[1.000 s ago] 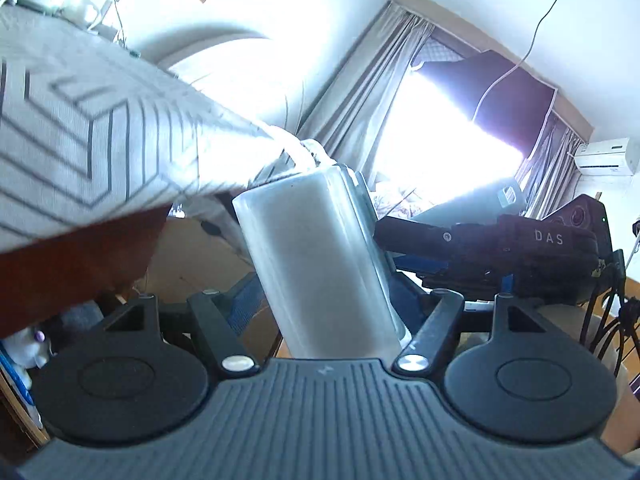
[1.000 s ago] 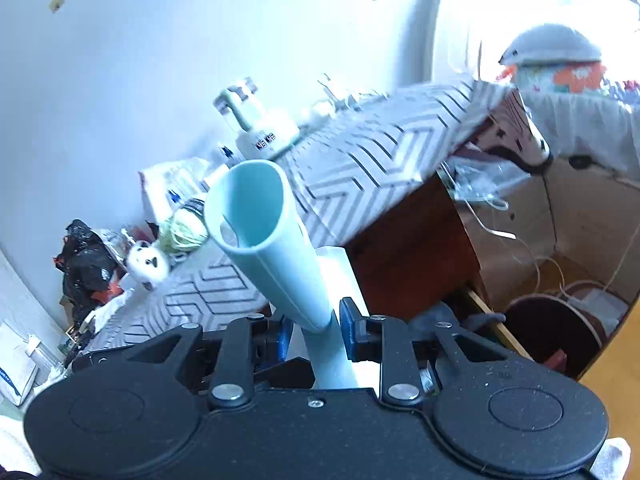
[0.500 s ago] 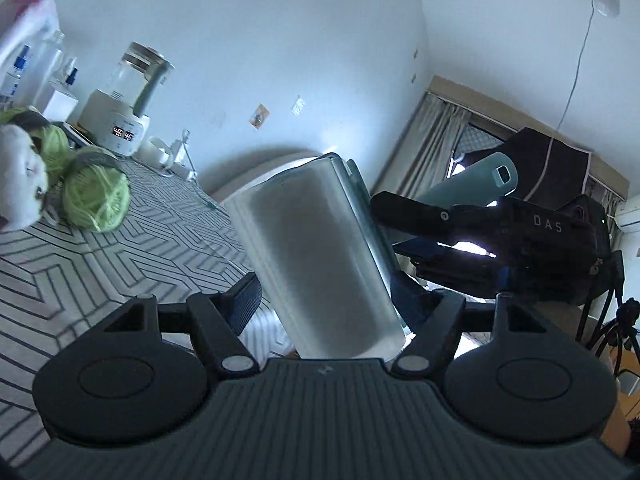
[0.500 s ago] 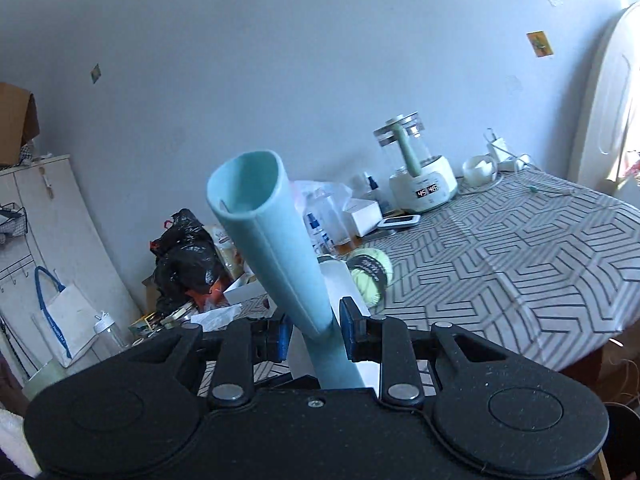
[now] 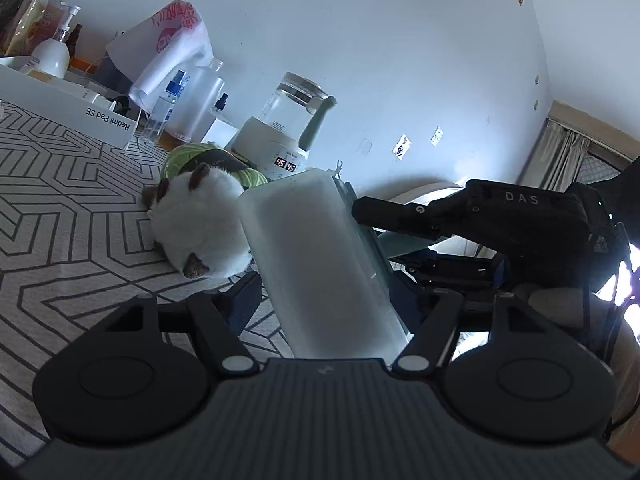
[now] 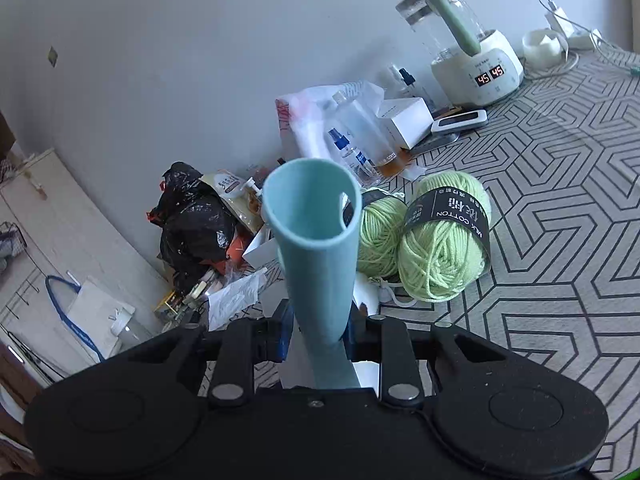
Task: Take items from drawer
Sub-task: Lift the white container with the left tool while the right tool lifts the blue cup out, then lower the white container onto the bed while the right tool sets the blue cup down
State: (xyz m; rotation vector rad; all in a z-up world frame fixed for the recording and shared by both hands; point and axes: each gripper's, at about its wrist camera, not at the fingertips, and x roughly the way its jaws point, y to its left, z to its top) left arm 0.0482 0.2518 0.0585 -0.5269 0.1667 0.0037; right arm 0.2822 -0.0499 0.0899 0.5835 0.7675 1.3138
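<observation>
Patterned tablecloth [image 6: 560, 208] now fills both views, where a second ago the drawer side showed. Left gripper [image 5: 324, 300] is closed on a frosted white container [image 5: 316, 264]; right gripper [image 6: 316, 332] clamps a light blue tube [image 6: 316, 248]. Both items hang above the table near the green yarn [image 6: 440, 248], probably ready for putting down.

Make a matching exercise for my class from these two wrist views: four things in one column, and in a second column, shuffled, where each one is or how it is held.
Things
1. frosted white box
2. light blue shoehorn
3. plush toy
4. kettle

Places or states
A. lying on the patterned tablecloth, touching no gripper
B. clamped in the right gripper
C. standing by the wall, display reading 45 45
D. clamped in the left gripper

Pairs: 1-D, 2-B, 3-A, 4-C
</observation>
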